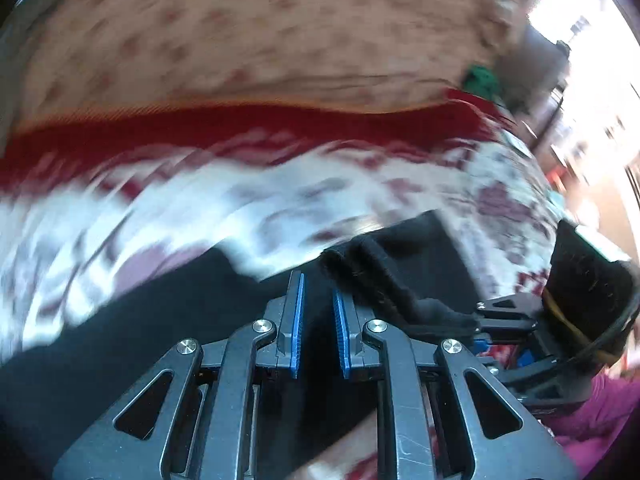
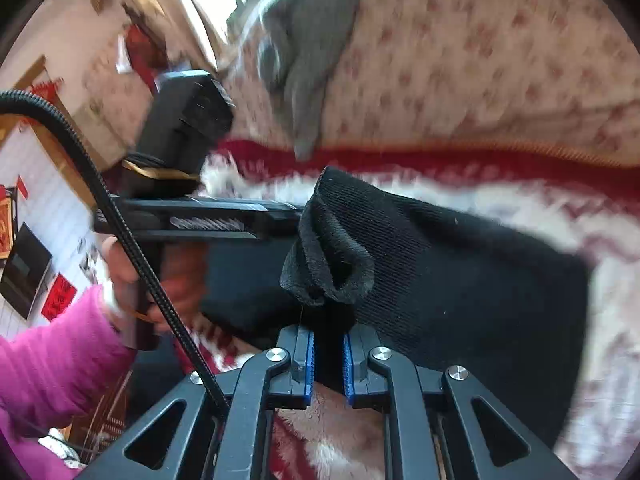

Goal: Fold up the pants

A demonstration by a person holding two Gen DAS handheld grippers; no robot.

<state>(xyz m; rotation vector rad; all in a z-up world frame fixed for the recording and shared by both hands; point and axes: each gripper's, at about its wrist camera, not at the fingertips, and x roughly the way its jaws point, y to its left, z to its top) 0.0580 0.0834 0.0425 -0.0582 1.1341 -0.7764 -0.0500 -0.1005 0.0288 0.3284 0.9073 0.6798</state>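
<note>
The black pants (image 1: 172, 312) lie across a red-and-white fleece blanket (image 1: 200, 200), and both grippers hold them up by one edge. In the left wrist view my left gripper (image 1: 319, 288) is shut on black cloth between its blue pads. The pants' bunched hem (image 1: 380, 276) runs right toward the right gripper (image 1: 486, 332). In the right wrist view my right gripper (image 2: 328, 340) is shut on the gathered black hem (image 2: 332, 256). The rest of the pants (image 2: 460, 272) hangs to the right. The left gripper (image 2: 296, 216) holds the same hem from the left.
A beige flowered cover (image 1: 260, 32) lies beyond the blanket's red border (image 1: 240, 128). A grey garment (image 2: 308, 48) hangs over it. The person's pink sleeve (image 2: 52, 360) and a black cable (image 2: 120, 216) are at the left. A bright window (image 1: 580, 20) is behind.
</note>
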